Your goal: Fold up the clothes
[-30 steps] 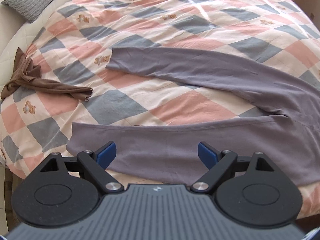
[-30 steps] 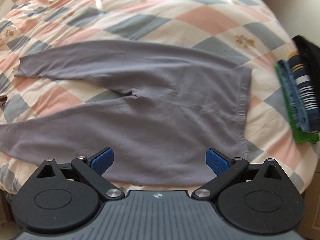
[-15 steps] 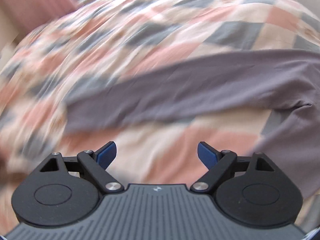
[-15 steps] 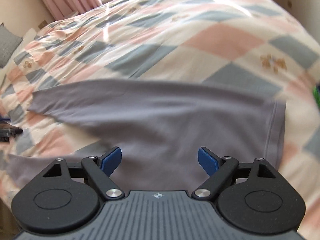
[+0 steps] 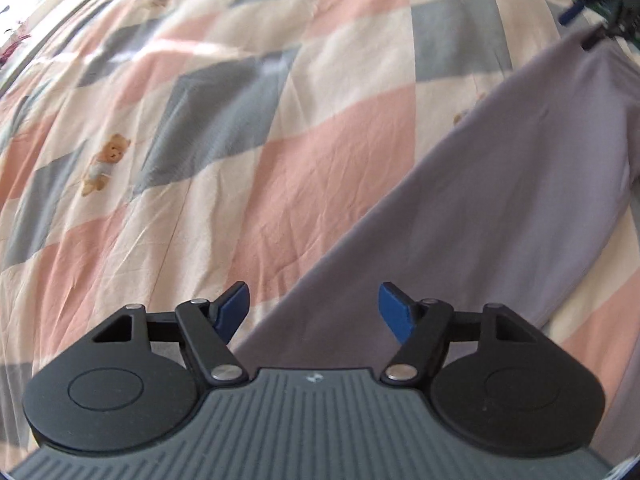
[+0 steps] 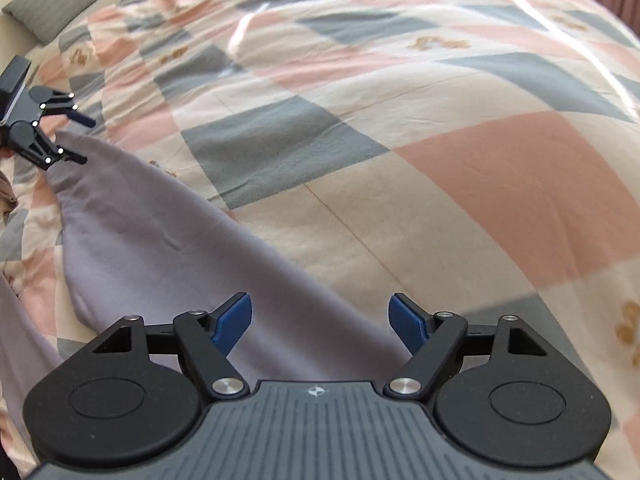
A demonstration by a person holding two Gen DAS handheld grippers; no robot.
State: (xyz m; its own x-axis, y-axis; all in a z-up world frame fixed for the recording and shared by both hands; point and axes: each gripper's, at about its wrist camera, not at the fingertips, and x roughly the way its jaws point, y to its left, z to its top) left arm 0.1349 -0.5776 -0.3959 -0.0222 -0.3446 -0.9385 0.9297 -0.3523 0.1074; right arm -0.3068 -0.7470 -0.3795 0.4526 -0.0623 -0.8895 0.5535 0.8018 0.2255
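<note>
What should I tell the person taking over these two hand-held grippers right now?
Left hand-held gripper: open, empty, poised at the hem end of one trouser leg.
Right hand-held gripper: open, empty, over the other end of that leg, toward the waist.
The grey trousers lie spread flat on the checked quilt. In the right wrist view the left hand-held gripper shows at the far tip of the leg.
Done: trousers laid out; no fold visible yet.
Left: probably grasp both ends of this leg, fold it over the other leg, then fold along the length.
</note>
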